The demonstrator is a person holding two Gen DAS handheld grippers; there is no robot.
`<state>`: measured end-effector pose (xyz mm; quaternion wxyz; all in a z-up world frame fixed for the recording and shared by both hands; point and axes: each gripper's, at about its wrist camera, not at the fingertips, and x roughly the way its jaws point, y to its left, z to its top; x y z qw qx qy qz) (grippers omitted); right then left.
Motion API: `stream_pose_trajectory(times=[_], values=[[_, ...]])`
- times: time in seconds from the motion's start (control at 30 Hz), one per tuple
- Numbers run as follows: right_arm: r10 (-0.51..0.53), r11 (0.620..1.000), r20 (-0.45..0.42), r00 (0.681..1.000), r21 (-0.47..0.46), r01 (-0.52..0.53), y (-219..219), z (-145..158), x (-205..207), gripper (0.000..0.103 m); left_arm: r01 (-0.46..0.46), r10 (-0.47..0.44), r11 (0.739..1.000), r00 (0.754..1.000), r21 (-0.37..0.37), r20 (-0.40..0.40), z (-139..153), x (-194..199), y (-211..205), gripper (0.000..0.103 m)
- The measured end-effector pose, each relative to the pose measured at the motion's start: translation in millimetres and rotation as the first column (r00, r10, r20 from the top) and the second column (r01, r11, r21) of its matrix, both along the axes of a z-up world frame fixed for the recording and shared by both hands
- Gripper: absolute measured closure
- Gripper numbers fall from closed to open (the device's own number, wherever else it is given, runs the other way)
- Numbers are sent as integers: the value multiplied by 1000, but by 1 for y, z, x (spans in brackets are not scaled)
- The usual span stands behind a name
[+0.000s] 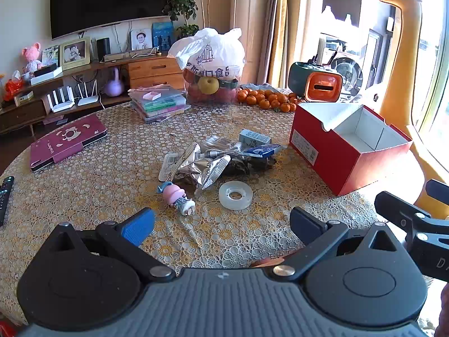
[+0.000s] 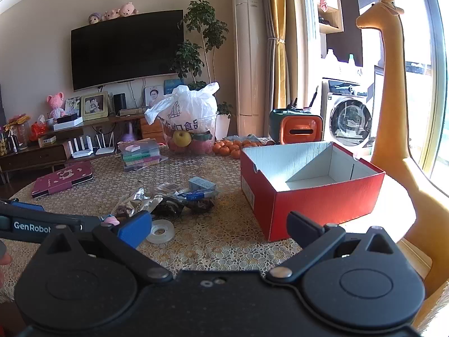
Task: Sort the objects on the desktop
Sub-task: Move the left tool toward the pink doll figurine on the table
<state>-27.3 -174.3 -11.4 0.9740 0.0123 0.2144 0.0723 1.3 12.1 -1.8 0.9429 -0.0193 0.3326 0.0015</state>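
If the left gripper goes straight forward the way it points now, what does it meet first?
Probably the roll of clear tape, lying flat on the table just ahead of the open left gripper. The pink-capped figurine lies slightly left of that line. Depth is hard to judge through the fisheye.

Hanging dark and switched off on a pale wall (image 2: 36,45): a wide television (image 2: 126,47), with plush toys (image 2: 113,14) sitting along its top edge. Running beneath it, a low wooden media console (image 1: 84,84) carrying photo frames (image 1: 75,53) and white routers (image 2: 81,146). Standing to the right of the screen, a leafy potted plant (image 2: 202,36), then a tall white floor air conditioner (image 2: 249,56) and mustard curtains (image 2: 276,42). Sitting behind glass further right, a front-loading washing machine (image 2: 349,118). Pouring in through the big window (image 2: 421,70) at the right, strong sunlight, brightening the lace-patterned surface (image 1: 112,168). Rising beside the window, a tall yellow giraffe figure (image 2: 393,84).
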Motion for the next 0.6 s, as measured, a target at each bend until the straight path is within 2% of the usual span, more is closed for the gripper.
stream_pose_trajectory(times=[0.13, 0.47, 0.6], values=[[33, 999, 0, 999, -6, -33, 1, -3, 6, 0, -4, 4, 1000, 1000, -8, 3, -1, 7, 8, 0], [137, 990, -19, 990, -33, -137, 16, -17, 27, 0, -8, 9, 999, 1000, 45, -8, -18, 29, 21, 0], [173, 983, -1, 985, -53, -173, 24, -21, 36, 0, -17, 18, 998, 1000, 56, -15, -28, 40, 29, 0]])
